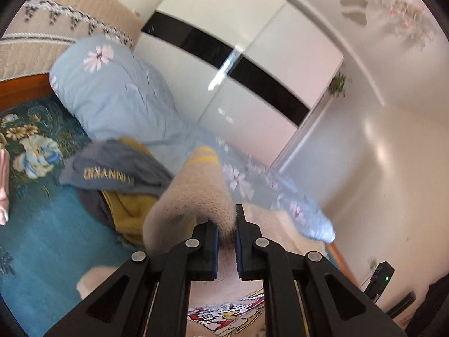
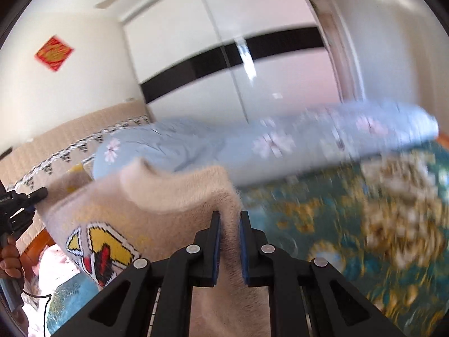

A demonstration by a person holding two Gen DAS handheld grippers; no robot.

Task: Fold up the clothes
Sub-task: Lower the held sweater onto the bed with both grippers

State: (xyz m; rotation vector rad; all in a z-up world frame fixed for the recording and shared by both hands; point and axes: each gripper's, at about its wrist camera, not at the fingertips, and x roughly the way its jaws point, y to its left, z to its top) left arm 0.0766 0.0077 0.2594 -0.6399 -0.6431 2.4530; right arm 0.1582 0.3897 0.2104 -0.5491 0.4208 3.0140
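A fuzzy beige sweater (image 2: 168, 196) hangs lifted above a bed, pinched at two spots by hand-held grippers. In the left wrist view, the left gripper (image 1: 226, 231) clamps a bunched edge of the knit, with a yellow-striped cuff (image 1: 203, 154) rising toward 12 o'clock and a red-and-yellow cartoon print (image 1: 233, 314) showing below at 6 o'clock. In the right wrist view, the right gripper (image 2: 230, 233) is closed on another stretch of the sweater's edge, the fabric draping away toward 9 o'clock, where the other gripper and the hand (image 2: 11, 255) holding it appear at the frame's edge. A rolled light-blue floral quilt (image 1: 118, 98) lies beyond at 11 o'clock, with a grey and mustard garment (image 1: 118, 174) heaped at 9 o'clock on the teal floral bedspread (image 1: 42, 224); a white wardrobe (image 2: 224, 70) fills the background. Blur in both views suggests the sweater is in motion (direction cannot be read). The step in hand appears to be carrying or spreading the sweater; whether it is being opened out for folding or swung over in a fold cannot be settled. Either way, both grips need to hold evenly so the knit does not sag or slip.
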